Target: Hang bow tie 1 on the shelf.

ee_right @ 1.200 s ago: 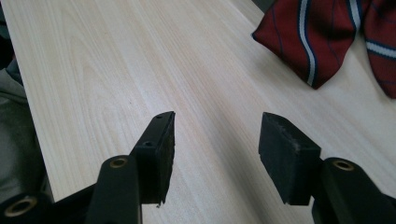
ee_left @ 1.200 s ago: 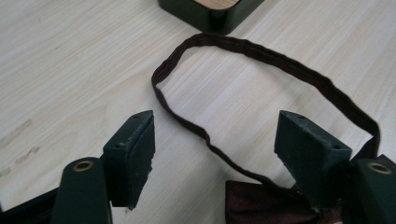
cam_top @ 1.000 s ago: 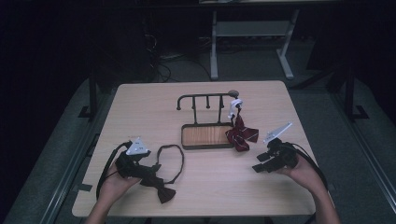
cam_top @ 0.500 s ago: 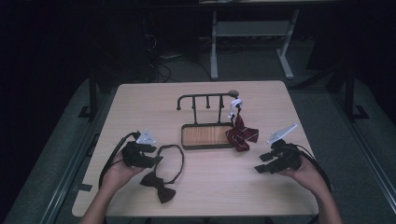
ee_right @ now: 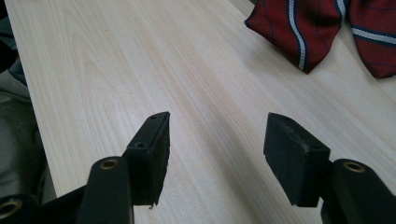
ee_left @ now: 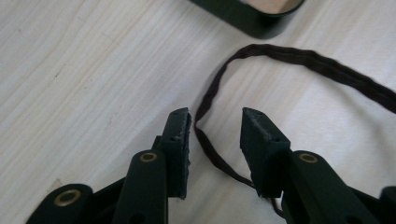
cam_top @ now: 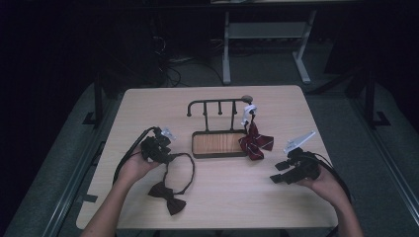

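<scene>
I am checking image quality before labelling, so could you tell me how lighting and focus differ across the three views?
High view: lit table, surroundings nearly black, slightly soft. Left gripper view: bright, strap sharp. Right gripper view: wood grain crisp, striped bow tie slightly soft.

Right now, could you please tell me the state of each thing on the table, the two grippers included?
Dark brown fabric bow tie: flat on the table, loose.
Its thin brown neck strap: looped, passing between the left fingers, not yet pinched.
Red striped bow tie: hanging on the rack.
Black metal rack with wooden base: upright.
Left gripper: fingers have just been closing, apart.
Right gripper: open, nothing held.
</scene>
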Demonstrator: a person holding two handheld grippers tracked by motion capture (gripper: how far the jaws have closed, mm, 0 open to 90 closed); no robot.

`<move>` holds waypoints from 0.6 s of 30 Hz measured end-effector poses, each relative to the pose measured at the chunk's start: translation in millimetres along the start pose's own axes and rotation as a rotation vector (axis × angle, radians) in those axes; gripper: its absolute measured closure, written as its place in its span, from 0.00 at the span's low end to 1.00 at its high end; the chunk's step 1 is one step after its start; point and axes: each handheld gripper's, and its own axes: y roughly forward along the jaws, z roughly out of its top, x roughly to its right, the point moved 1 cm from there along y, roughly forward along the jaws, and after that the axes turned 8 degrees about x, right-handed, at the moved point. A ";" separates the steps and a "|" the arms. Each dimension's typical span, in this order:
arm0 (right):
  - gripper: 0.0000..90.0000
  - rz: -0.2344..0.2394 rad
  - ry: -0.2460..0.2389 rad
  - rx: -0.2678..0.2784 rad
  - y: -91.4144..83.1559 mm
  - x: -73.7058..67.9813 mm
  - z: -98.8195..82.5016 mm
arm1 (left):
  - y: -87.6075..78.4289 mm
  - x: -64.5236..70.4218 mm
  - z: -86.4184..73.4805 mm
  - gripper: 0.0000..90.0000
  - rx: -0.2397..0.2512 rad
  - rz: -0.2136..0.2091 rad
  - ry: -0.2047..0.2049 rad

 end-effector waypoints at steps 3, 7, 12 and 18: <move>0.45 0.001 0.000 0.004 -1.3 -0.7 0.2 | 5.7 -5.4 0.9 0.71 -0.018 -0.005 -0.019; 0.45 -0.003 -0.002 0.004 -2.0 -0.8 0.4 | 14.7 -10.2 -2.2 0.72 -0.052 -0.006 -0.050; 0.45 -0.006 -0.008 0.006 -1.9 -1.6 1.0 | 19.8 -14.5 -4.1 0.76 -0.076 -0.024 -0.068; 0.46 -0.009 -0.011 0.017 -3.9 -3.3 2.3 | 23.2 -15.9 -5.2 0.87 -0.090 -0.048 -0.080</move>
